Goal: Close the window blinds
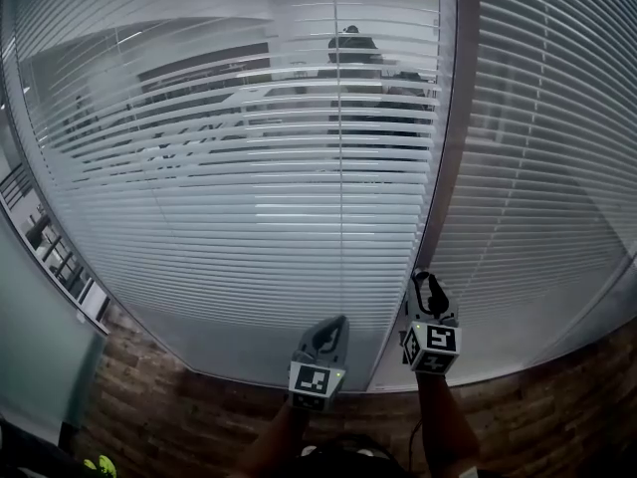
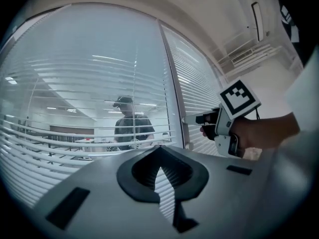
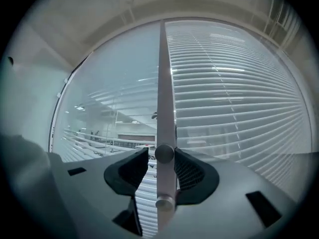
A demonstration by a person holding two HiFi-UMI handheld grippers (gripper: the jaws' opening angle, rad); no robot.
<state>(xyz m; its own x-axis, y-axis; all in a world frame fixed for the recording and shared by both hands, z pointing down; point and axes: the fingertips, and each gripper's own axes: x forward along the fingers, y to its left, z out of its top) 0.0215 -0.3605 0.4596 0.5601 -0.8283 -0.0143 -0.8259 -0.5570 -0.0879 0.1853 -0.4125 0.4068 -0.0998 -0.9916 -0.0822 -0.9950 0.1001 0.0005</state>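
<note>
Knob (image 3: pixel 164 153) on the post (image 1: pixel 448 167) btw. the two glass panes sits between the jaws of the R gripper (image 1: pixel 428 289). The jaws are spread wide and a sliver of gap is seen on the knob's left side, so the knob is judged straddled, not pinched. The gripper is held level and square to the post, prob. because such a knob is turned by rolling the wrist to tilt the slats. A lower knob (image 3: pixel 164 201) is seen on the same post, just under the first. Which pane each one serves can't be told.

The L gripper (image 1: pixel 330 329) is held left of the post and nearer the person, jaws closed tip to tip w/ nothing in them. It is judged parked out of the way, as only one hand is needed at the post.

The left-pane blinds (image 1: pixel 229 217) are only part tilted. The room beyond and a figure (image 1: pixel 353 48) are seen through the slats (reflection or person beyond, not clear). The right-pane blinds (image 1: pixel 557 167), on the post's other side, look denser, nearly shut. The task is thus judged unfinished for the left pane.

Writing: none readable. Only black-and-white square markers are carried on the cube (image 1: pixel 430 345) of each gripper. No brand or label is made out on post, knobs or slats.
</note>
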